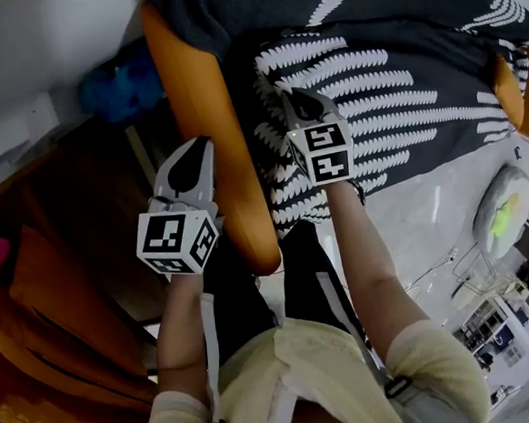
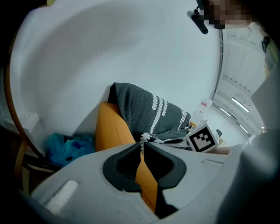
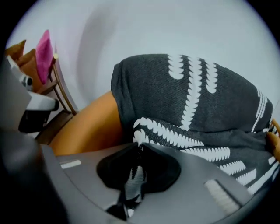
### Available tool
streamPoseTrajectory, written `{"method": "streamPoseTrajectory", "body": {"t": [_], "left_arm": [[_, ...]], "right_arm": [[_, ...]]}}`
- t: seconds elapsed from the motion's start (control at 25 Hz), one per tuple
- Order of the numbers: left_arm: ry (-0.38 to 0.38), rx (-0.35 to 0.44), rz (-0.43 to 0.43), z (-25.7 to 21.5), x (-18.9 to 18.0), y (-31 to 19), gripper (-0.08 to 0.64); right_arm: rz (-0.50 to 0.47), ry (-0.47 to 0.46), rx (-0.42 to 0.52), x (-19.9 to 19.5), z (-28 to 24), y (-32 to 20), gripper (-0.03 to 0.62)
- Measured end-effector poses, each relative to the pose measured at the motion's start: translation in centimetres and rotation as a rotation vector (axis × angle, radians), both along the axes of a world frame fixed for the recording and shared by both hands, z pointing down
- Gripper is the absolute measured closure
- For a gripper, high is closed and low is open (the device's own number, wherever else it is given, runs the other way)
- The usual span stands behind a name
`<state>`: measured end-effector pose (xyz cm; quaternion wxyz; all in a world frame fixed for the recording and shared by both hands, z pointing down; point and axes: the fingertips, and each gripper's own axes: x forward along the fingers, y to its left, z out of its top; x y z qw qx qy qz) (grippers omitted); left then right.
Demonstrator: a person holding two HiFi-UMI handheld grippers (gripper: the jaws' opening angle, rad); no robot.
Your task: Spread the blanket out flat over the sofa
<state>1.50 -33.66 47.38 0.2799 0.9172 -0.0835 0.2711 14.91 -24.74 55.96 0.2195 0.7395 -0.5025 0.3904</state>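
While draped over the sofa (image 1: 203,101), the blanket (image 1: 400,77) is gripped.
Right gripper (image 3: 140,147) fingers are clamped on it; left gripper (image 2: 141,144) fingers, at eight o'clock, are closed empty.

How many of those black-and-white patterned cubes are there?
2. One cube sits on the left gripper, beside the orange sofa arm; the other cube is on the right gripper, above the patterned blanket. None seems hidden.

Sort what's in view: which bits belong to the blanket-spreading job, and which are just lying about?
Job:
blanket
sofa
right gripper, shut on the blanket
left gripper, shut, empty

Lying about:
blue cloth heap
pink cushion
brown cushions
round white object on the floor
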Motion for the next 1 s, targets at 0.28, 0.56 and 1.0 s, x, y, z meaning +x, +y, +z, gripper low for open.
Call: {"method": "streamPoseTrajectory", "body": {"t": [0.28,0.56,1.0], "left_arm": [[0.012,0.01,0.06,-1.2,1.4,2.2,0.534],[0.011,0.004,0.082,-1.5,1.6,3.4,0.534],[0.002,0.015,0.07,-1.4,1.4,2.1,0.534]], "right_arm": [[0.099,-0.094,0.271,0.9,-6.0,1.1,0.563],[0.197,-0.196,0.421,1.4,-8.3,1.2,0.561],[0.332,-0.235,0.468,2.0,-6.9,-0.5,0.557]]}}
